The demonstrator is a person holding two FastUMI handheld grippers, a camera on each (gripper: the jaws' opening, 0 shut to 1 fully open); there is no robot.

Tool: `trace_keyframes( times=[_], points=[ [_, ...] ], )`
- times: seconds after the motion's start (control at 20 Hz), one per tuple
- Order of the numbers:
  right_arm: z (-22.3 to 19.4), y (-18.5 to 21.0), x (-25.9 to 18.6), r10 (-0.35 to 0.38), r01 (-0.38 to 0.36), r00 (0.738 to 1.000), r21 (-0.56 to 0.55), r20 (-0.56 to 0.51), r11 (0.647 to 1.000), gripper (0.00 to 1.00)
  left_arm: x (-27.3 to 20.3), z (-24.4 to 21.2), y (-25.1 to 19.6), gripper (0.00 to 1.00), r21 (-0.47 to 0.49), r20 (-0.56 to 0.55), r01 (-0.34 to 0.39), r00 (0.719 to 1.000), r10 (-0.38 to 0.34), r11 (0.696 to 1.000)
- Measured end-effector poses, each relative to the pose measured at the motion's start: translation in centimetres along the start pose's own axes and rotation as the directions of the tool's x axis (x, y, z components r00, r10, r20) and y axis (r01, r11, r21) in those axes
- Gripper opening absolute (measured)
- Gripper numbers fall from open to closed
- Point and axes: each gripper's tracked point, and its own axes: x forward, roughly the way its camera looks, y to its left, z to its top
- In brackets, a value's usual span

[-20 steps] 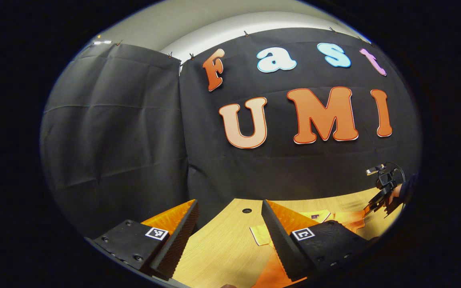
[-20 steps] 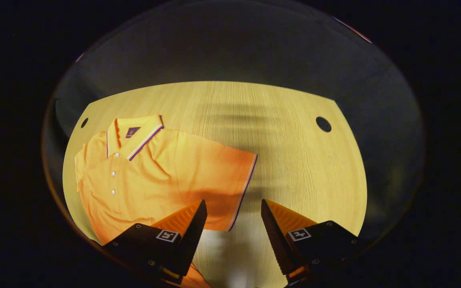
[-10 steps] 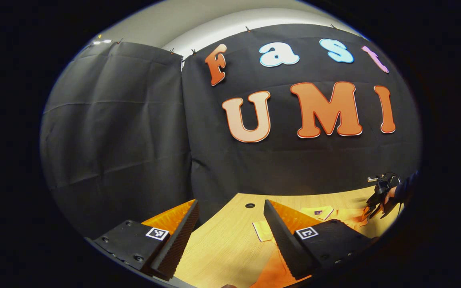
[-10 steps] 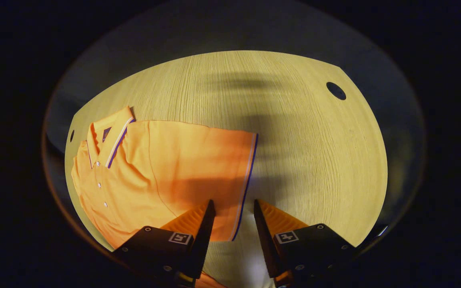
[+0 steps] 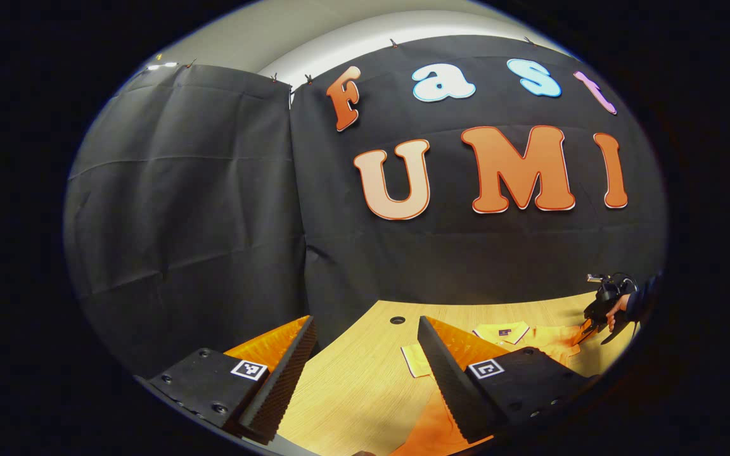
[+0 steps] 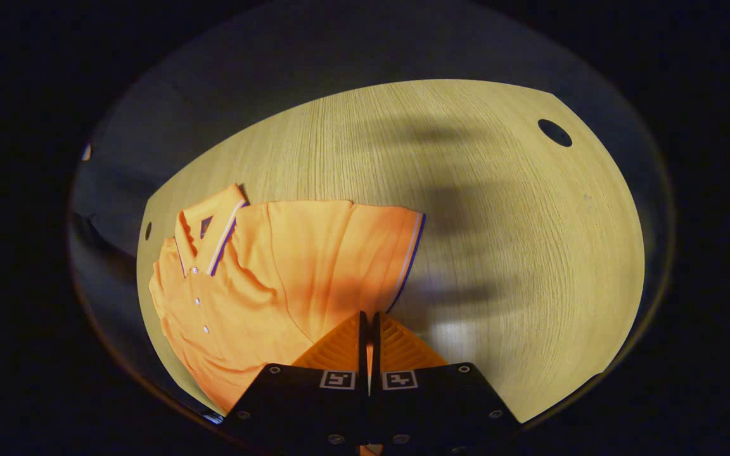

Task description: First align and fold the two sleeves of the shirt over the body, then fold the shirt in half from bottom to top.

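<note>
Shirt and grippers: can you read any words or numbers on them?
Shirt, small patch inside the collar: too small to read.
Square markers on the right gripper and the left gripper: black-and-white patterns, no words or numbers.

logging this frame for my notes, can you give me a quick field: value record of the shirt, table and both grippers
shirt: orange polo shirt, lying flat, collar toward the far left
sleeve: sleeve with dark-trimmed cuff, pinched at its near edge
table: light wood table with a round hole
right gripper: right gripper, fingers shut on the sleeve
left gripper: left gripper, open, holding nothing, above the table's edge
fold stage: no sleeve folded over the body yet
</note>
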Motion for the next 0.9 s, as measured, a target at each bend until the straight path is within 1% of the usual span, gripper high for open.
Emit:
trace_keyframes(
  times=[0.1,0.2,0.35,0.45,0.55,0.65,0.7,0.75,0.8,0.85,0.9],
  points=[
    [0.8,2.2,-1.6,0.058,-0.057,0.998,-0.009,0.027,0.998,0.01,-0.2,-0.1,-0.1,0.99,-0.004,-0.002,0.000,1.000,0.000,1.000],
    [1.5,3.3,-2.3,0.063,-0.060,0.996,-0.047,0.065,0.997,0.01,-0.7,-0.1,-0.2,1.00,-0.005,-0.002,0.003,1.000,-0.003,1.000],
    [1.7,5.8,-4.1,0.113,-0.102,0.990,-0.122,0.085,0.987,0.01,-0.9,-0.1,-0.7,0.99,-0.009,0.002,0.007,1.000,-0.007,1.000],
    [1.4,7.7,-4.9,0.138,-0.123,0.987,-0.170,0.084,0.978,0.01,-1.4,-0.2,-0.7,0.99,-0.010,0.002,0.008,1.000,-0.008,1.000],
    [1.2,9.4,-5.3,0.160,-0.142,0.984,-0.187,0.082,0.972,0.02,-1.5,-0.4,-0.7,0.99,-0.013,-0.004,0.005,1.000,-0.005,1.000],
    [0.2,11.8,-6.0,0.224,-0.209,0.973,-0.197,0.058,0.958,0.04,-1.7,-0.8,-0.8,0.99,-0.020,-0.010,0.007,1.000,-0.007,1.000],
    [-0.5,13.1,-6.1,0.257,-0.242,0.965,-0.213,0.046,0.947,0.09,-1.7,-1.1,-0.9,0.99,-0.022,-0.015,0.013,1.000,-0.013,1.000],
    [-1.0,14.3,-6.3,0.286,-0.270,0.958,-0.228,0.036,0.935,0.10,-1.5,-1.5,-1.0,0.99,-0.025,-0.025,0.021,0.999,-0.022,0.999],
    [-1.4,15.2,-6.6,0.308,-0.292,0.951,-0.245,0.029,0.924,0.13,-1.2,-1.8,-1.2,0.99,-0.028,-0.030,0.035,0.999,-0.036,0.999],
    [-1.7,15.6,-7.0,0.315,-0.297,0.949,-0.260,0.030,0.919,0.18,-0.6,-1.9,-1.3,0.99,-0.036,-0.036,0.052,0.998,-0.054,0.998],
    [-1.7,15.8,-7.3,0.311,-0.290,0.950,-0.273,0.038,0.917,0.28,0.3,-2.2,-1.5,0.99,-0.046,-0.040,0.074,0.996,-0.076,0.996]
  ],
)
